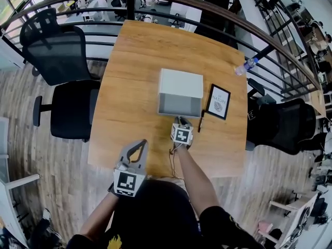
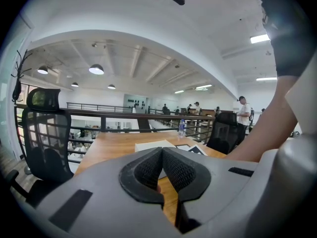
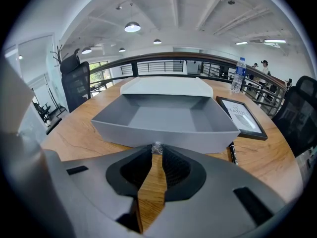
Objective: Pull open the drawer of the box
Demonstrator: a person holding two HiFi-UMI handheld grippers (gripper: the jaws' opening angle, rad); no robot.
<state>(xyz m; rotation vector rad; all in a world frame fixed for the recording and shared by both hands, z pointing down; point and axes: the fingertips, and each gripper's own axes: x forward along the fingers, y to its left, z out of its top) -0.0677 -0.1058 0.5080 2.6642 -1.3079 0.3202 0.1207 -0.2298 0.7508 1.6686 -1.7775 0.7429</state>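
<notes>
A white box [image 1: 180,83] stands in the middle of the wooden table [image 1: 135,92], and its grey drawer [image 1: 179,107] is drawn out toward me. In the right gripper view the drawer [image 3: 163,128] is empty, with the box's white top [image 3: 166,86] behind it. My right gripper [image 1: 181,121] sits at the drawer's front, shut on the small clear knob [image 3: 157,147] between its fingertips. My left gripper [image 1: 140,143] hovers over the table's near edge, apart from the box. Its pads [image 2: 148,170] meet at the tips with nothing between them.
A framed picture [image 1: 218,101] and a black pen [image 1: 200,121] lie right of the box. A water bottle [image 1: 245,66] lies near the far right edge. Black office chairs [image 1: 57,51] stand left, another [image 1: 282,123] right. A curved railing [image 1: 171,4] runs behind the table.
</notes>
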